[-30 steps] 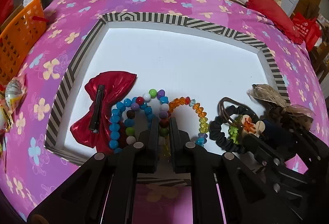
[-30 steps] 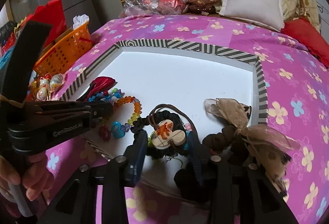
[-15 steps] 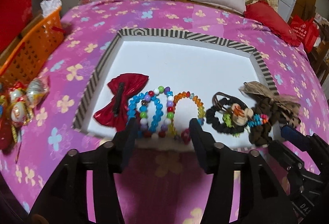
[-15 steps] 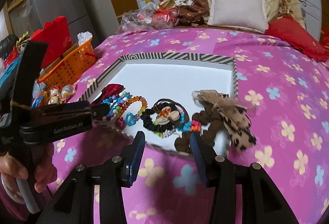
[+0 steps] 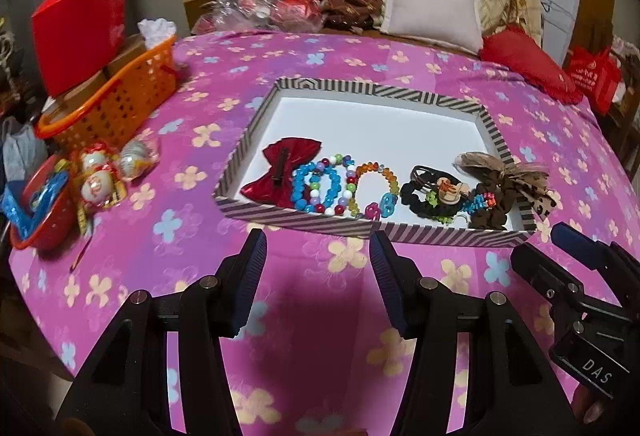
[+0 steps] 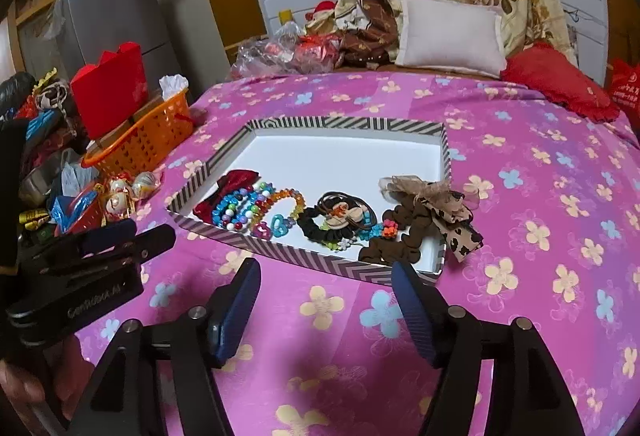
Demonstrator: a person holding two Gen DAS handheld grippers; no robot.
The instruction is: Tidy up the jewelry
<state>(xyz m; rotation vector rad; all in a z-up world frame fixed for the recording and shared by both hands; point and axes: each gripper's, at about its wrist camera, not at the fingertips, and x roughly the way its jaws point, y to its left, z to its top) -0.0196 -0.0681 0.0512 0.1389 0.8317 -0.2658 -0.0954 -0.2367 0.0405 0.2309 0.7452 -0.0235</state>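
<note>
A striped-rim white tray (image 5: 380, 133) (image 6: 344, 151) lies on the pink flowered bedspread. Along its near edge lie a red bow clip (image 5: 280, 171) (image 6: 228, 187), bead bracelets (image 5: 332, 187) (image 6: 256, 207), a black scrunchie with a charm (image 5: 436, 195) (image 6: 340, 220) and a brown leopard bow tie (image 5: 508, 187) (image 6: 432, 211). My left gripper (image 5: 318, 276) is open and empty, above the bedspread in front of the tray. My right gripper (image 6: 326, 304) is open and empty, also short of the tray's near rim. Each gripper shows in the other's view, the right one (image 5: 576, 276) and the left one (image 6: 100, 248).
An orange basket (image 5: 116, 95) (image 6: 144, 139) and a red box (image 5: 80, 27) stand at the left. Wrapped eggs (image 5: 100, 175) and a red bowl (image 5: 36, 211) lie near the left edge. Pillows (image 5: 432, 7) and a red cushion (image 5: 528, 63) are at the back.
Both grippers have opened, let go of the jewelry and pulled back from the tray towards me. The bracelets and scrunchie now lie free in the tray.
</note>
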